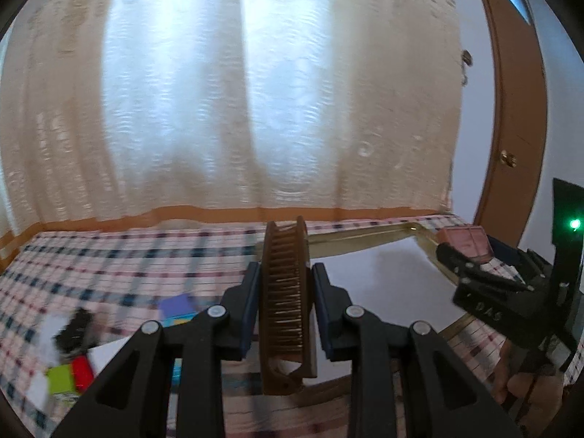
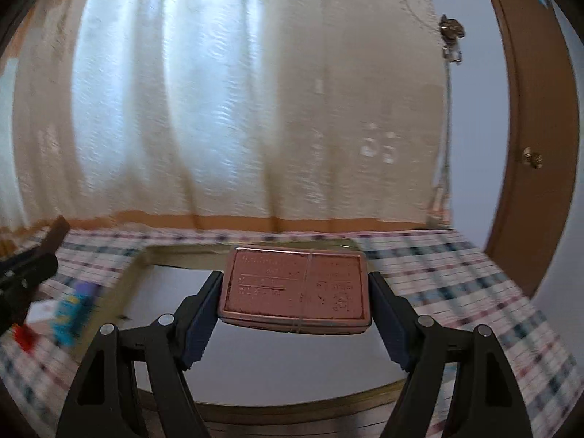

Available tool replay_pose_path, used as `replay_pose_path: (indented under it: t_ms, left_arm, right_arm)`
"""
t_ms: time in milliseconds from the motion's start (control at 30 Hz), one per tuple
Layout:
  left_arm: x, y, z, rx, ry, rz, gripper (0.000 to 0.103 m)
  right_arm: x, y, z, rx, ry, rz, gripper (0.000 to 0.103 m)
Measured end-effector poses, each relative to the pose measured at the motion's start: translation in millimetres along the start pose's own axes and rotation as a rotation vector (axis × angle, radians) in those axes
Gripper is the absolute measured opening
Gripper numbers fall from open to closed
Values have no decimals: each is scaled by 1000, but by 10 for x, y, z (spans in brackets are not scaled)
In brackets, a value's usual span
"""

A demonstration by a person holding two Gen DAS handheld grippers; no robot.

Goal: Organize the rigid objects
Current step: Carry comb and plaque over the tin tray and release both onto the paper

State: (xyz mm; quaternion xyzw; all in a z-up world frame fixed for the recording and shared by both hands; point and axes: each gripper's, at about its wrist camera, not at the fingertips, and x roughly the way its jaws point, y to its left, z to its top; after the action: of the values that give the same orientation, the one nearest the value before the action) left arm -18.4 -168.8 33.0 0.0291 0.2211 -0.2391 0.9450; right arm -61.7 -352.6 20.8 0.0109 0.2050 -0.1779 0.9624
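Two fisheye views, each mounted on a hand-held gripper and looking forward along its fingers, angled slightly down. Both sit low and close over a worktop (image 1: 109, 255) with a checked cloth, facing a pale curtain (image 1: 255, 91) and a brown door (image 2: 529, 127) at the right. Both show the same gold-rimmed tray (image 2: 175, 252). The left view catches the right hand-held gripper (image 1: 471, 255) at its right edge; the right view catches the left hand-held gripper (image 2: 45, 248) at its left edge.

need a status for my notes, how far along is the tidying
Done: nothing visibly sits in the gold-rimmed tray. In hand: left gripper clamps a brown comb; right gripper holds a pink tin over the tray. Left: coloured blocks on the checked cloth.
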Motion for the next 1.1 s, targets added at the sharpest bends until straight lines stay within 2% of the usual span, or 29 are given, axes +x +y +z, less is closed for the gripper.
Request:
replay_pose_path:
  t_ms: [167,367,733,1100]
  left_arm:
    - [297,-289,-46,5,51,-34,27]
    - [548,-461,-139,21,109,-39,27]
    - [648,-479,-199,47,141,-29,27]
    - [691,-479,-195,59,164,-13,27]
  right_arm:
    - [180,-155,-48,-5,64,-69,79]
    - [278,-197,-79,4,126,-99,79]
    - [401,-235,-125,32,198,-96,79]
    - [434,-240,-133,47,214,-78,79]
